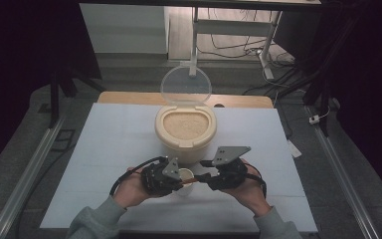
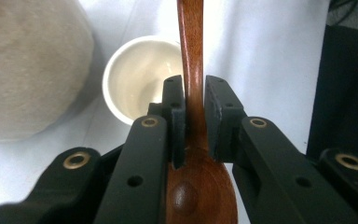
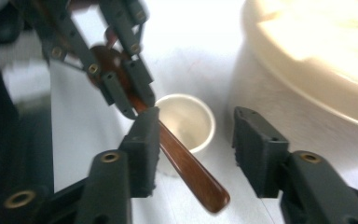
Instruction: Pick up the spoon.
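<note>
wooden spoon (image 3: pixel 186 170) is held over the small white cup (image 3: pixel 189 120), just in front of the open rice container (image 1: pixel 185 130). its long axis runs from the left gripper (image 2: pixel 195 100) across to the right gripper (image 3: pixel 193 140), handle end toward the right. left jaws are clamped on the neck just above the bowl. right jaws stand wide apart, straddling the handle; one jaw looks close to it, contact unclear. looks like a handover.

Left gripper (image 2: pixel 195 116) jaws closed tight on a wooden spoon (image 2: pixel 192 60), right gripper (image 3: pixel 196 140) jaws spread wide, spoon handle between them, against the left-hand jaw
</note>
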A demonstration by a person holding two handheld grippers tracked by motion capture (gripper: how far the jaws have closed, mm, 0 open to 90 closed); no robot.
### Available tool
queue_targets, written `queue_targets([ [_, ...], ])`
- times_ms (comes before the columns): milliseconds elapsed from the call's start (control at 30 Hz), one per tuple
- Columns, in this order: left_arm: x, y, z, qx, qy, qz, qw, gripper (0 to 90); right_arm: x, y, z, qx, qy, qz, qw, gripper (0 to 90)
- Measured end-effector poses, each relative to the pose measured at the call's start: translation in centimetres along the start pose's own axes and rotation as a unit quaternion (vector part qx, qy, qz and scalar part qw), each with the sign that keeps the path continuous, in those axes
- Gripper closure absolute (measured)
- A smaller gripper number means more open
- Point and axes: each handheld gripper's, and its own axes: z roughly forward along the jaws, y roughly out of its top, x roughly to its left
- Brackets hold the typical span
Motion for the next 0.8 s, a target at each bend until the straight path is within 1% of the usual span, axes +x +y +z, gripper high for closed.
queue_targets([
  [67,0.1,0.0,-0.1,-0.006,0.004,-0.002,1.0000,78.2,-0.2,-0.5,-0.4,-0.018,-0.013,0.029,0.9993,45.8],
  [133,0.1,0.0,-0.2,-0.009,0.007,-0.003,0.9999,78.2,-0.5,-1.1,-0.8,-0.035,-0.024,0.059,0.9973,43.6],
  [233,0.1,-0.1,-0.5,-0.019,0.017,-0.006,0.9997,78.2,-0.7,-1.9,-1.2,-0.058,-0.039,0.100,0.9926,40.3],
  [300,0.2,-0.2,-0.6,-0.022,0.019,-0.008,0.9995,78.3,-0.7,-2.6,-1.4,-0.066,-0.055,0.122,0.9887,38.7],
  [367,0.2,-0.3,-0.8,-0.031,0.027,-0.010,0.9991,78.3,-0.5,-3.2,-1.3,-0.075,-0.063,0.143,0.9848,37.4],
  [400,0.2,-0.3,-0.8,-0.031,0.027,-0.010,0.9991,78.4,-0.5,-3.6,-1.3,-0.077,-0.063,0.150,0.9837,36.8],
  [433,0.2,-0.3,-0.9,-0.034,0.028,-0.010,0.9990,78.4,-0.5,-3.6,-1.3,-0.077,-0.063,0.150,0.9837,36.8],
  [467,0.1,-0.3,-0.9,-0.041,0.032,-0.012,0.9986,78.4,-0.4,-4.1,-1.0,-0.082,-0.066,0.167,0.9803,35.3],
  [500,0.1,-0.3,-1.0,-0.044,0.034,-0.012,0.9984,78.4,-0.3,-4.2,-0.9,-0.082,-0.065,0.172,0.9795,34.8],
  [533,0.1,-0.3,-1.0,-0.044,0.034,-0.012,0.9984,78.4,-0.3,-4.2,-0.9,-0.082,-0.065,0.172,0.9795,34.8],
  [567,0.0,-0.2,-1.1,-0.050,0.039,-0.011,0.9979,78.5,-0.4,-4.5,-0.5,-0.087,-0.056,0.191,0.9761,34.8],
  [633,0.0,-0.2,-1.2,-0.058,0.043,-0.011,0.9973,78.5,-0.4,-4.7,-0.2,-0.091,-0.043,0.209,0.9727,34.7],
  [667,0.0,-0.2,-1.2,-0.058,0.043,-0.011,0.9973,78.5,-0.4,-4.7,0.0,-0.094,-0.033,0.215,0.9714,34.8],
  [700,-0.1,-0.2,-1.4,-0.065,0.045,-0.013,0.9968,78.6,-0.4,-4.8,0.2,-0.096,-0.027,0.222,0.9699,34.8],
  [800,-0.1,-0.2,-1.4,-0.072,0.046,-0.013,0.9962,78.6,-0.3,-4.9,0.6,-0.108,-0.013,0.235,0.9658,36.5],
])
